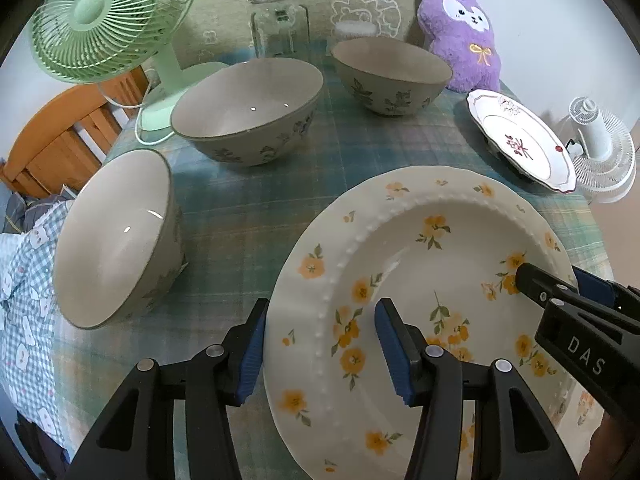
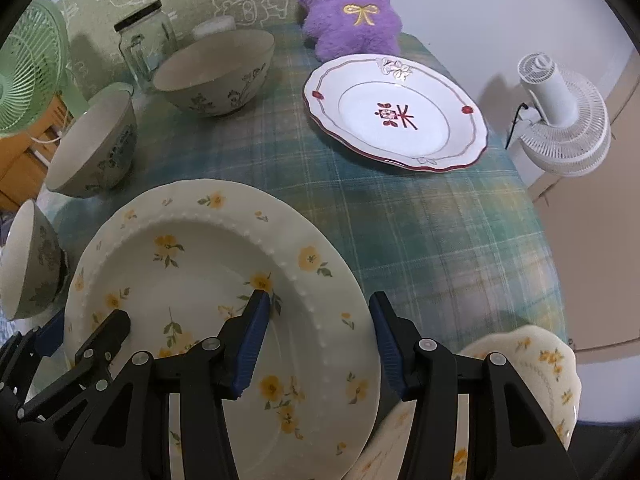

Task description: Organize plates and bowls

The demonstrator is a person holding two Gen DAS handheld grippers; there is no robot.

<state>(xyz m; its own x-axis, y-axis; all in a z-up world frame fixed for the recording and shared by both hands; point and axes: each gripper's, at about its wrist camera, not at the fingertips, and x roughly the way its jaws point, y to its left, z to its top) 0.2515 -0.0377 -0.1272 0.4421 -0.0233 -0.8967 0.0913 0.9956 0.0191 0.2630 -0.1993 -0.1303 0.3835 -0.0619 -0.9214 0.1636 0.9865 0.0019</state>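
- Plaid cloth (image 2: 420, 216) in blue-green covers the table and carries every dish in view.
- Yellow-flowered plate (image 1: 400, 240) is the largest dish and sits nearest both cameras. A second plate with the same yellow flowers (image 2: 540, 364) lies partly under its right edge.
- Three grey bowls stand apart along the left and far side: near bowl (image 1: 116, 240), middle bowl (image 1: 248, 112), far bowl (image 1: 390, 76). None is nested.
- Red-trimmed plate (image 2: 396, 112) lies alone at far right, well apart from the flowered plates, in front of the purple plush toy (image 2: 352, 4).
- Step in hand, judged: a two-handed lift of the flowered plate, probably to stack it with another plate. The bowls look untouched.
- Left gripper (image 1: 320, 344) straddles the plate's left rim, one blue pad outside and one over the well. Jaws stand at a middling gap with the rim between them. Firm pad contact cannot be confirmed from either view.
- Right gripper (image 2: 318, 344) straddles the opposite rim in the same way, same middling gap, contact likewise unclear.
- Next move calls for both hands rising evenly so the plate stays level, then clearing the flowered plate beneath before setting down.
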